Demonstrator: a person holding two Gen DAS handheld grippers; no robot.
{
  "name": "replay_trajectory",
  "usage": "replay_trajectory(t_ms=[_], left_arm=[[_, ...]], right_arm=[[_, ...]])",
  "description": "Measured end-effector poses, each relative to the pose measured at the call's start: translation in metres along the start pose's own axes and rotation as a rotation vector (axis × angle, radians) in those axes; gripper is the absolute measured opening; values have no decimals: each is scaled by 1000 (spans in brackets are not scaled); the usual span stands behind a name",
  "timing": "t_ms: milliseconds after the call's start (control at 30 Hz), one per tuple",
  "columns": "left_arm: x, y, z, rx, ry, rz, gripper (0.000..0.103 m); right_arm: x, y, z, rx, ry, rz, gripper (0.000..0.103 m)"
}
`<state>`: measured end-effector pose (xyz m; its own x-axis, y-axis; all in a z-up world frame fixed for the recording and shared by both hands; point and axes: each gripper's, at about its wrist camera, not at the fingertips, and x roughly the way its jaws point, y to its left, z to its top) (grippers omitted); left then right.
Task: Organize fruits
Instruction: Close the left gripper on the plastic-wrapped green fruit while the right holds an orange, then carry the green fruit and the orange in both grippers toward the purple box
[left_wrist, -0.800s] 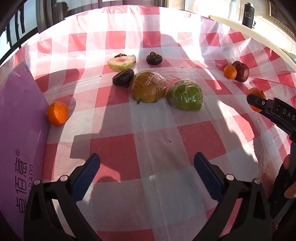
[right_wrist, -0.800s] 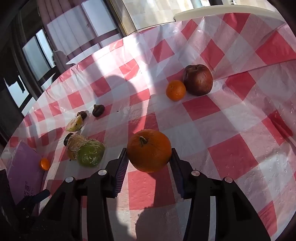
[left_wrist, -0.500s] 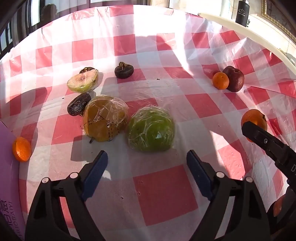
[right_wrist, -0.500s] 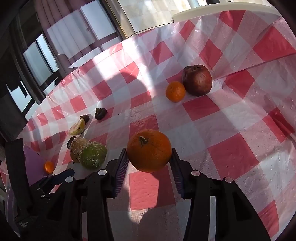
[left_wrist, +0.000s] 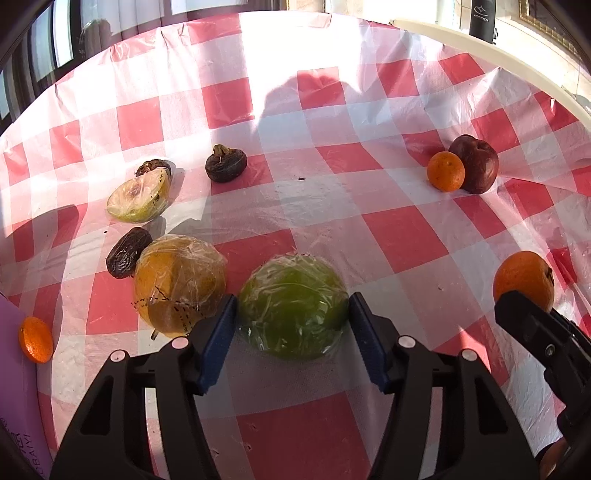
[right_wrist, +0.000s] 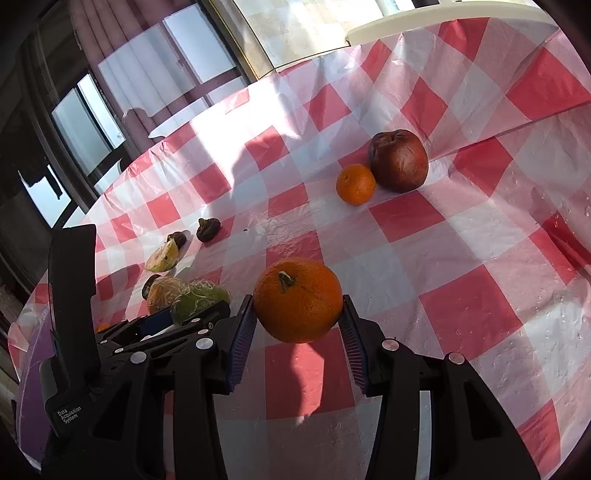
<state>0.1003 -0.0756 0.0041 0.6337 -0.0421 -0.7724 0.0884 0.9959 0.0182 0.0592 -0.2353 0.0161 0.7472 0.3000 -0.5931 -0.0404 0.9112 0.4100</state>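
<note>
Checked tablecloth (left_wrist: 399, 236), purple board (left_wrist: 14, 387), dark bottle (left_wrist: 483, 16).

- Oranges, bare: three – large orange (right_wrist: 297, 300), small orange (left_wrist: 446, 171), small orange at left edge (left_wrist: 36, 339).
- Wrapped fruits: two – green (left_wrist: 292, 305), amber (left_wrist: 180, 284).
- Dark red apple (left_wrist: 478, 163): one.
- Cut half fruit (left_wrist: 139, 195): one.
- Dark shrivelled fruits: three – (left_wrist: 226, 163), (left_wrist: 128, 252), (left_wrist: 153, 166).

"Data Acquisition System" on left tool (right_wrist: 195, 314); "OBAIYI" on purple board (left_wrist: 16, 424).

Table: your red-checked cloth (left_wrist: 402, 236) covers it.
Upper right: you see a small orange (left_wrist: 446, 171) touching a dark apple (left_wrist: 478, 168).
Left: your cut fruit (left_wrist: 139, 195), a date (left_wrist: 127, 252), a wrapped pear (left_wrist: 179, 282).
</note>
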Motion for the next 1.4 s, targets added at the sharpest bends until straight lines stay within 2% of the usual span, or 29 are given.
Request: replay_trajectory(t_ms=[200, 467, 700, 933, 1167, 1400], left_arm=[[-9, 2, -7, 5, -15, -23, 61], [-21, 14, -23, -78, -19, -55, 61], [-20, 16, -23, -85, -5, -59, 61], [-27, 26, -29, -141, -34, -69, 61], [-51, 31, -49, -134, -86, -38, 61], [-74, 45, -79, -167, -78, -55, 61]], right_arm=[[2, 0, 0, -1, 8, -1, 46], [3, 1, 1, -2, 21, -1, 46], [5, 1, 0, -3, 28, -9, 46], [5, 2, 0, -7, 27, -6, 46], [2, 1, 0, -6, 16, -3, 46], [3, 4, 0, -21, 29, 8, 46]])
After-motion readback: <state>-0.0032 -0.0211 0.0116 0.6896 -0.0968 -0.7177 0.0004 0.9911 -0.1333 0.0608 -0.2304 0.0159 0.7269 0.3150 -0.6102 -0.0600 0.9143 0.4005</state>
